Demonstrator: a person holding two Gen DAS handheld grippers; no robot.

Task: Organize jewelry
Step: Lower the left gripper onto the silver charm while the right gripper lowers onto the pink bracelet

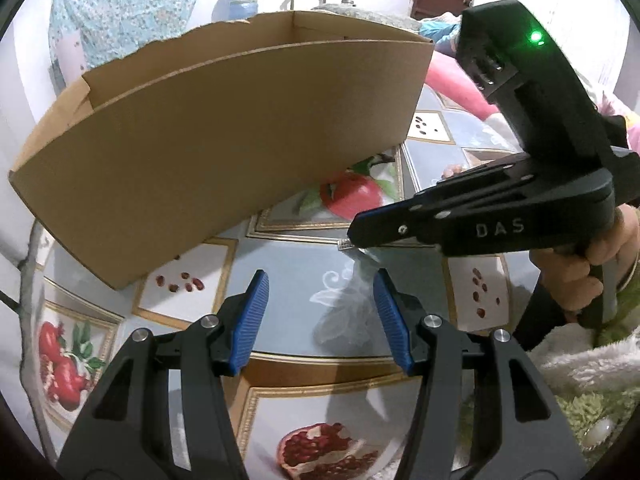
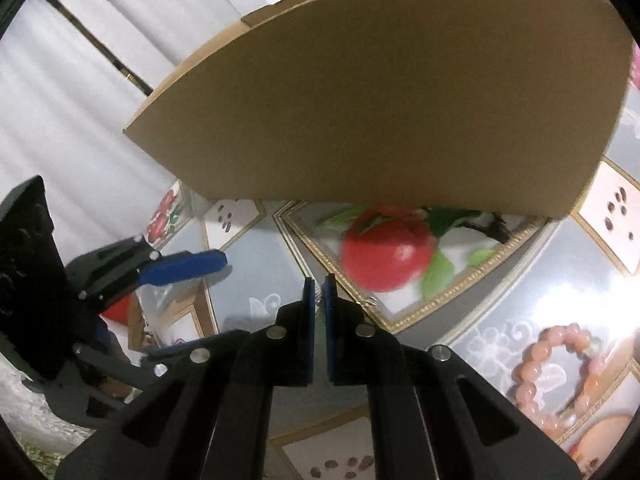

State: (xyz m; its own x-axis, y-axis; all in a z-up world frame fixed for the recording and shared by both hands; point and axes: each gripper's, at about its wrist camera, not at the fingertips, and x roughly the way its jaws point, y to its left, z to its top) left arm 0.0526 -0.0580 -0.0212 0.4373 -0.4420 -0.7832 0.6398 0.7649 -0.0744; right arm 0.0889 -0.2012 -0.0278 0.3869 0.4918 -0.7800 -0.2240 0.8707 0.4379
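Observation:
My right gripper (image 1: 354,236) is shut on the top of a small clear pouch (image 1: 352,296) with a silvery piece (image 1: 345,245) at its tip. The pouch hangs down into the gap of my left gripper (image 1: 320,280), which stands open, its blue pads not pressing on it. In the right wrist view the right gripper (image 2: 319,286) pinches a bit of silvery chain (image 2: 319,294), and the left gripper (image 2: 230,298) is open at the left. A pink bead bracelet (image 2: 560,372) lies on the table at the lower right. The open cardboard box (image 1: 224,132) stands just behind both grippers.
The table wears a glossy cloth (image 1: 288,264) printed with pomegranates and gold frames. A hand (image 1: 580,276) grips the right tool's handle. Fluffy white fabric (image 1: 592,364) lies at the right edge. A blue water jug (image 1: 240,0) and patterned cloth stand behind the box.

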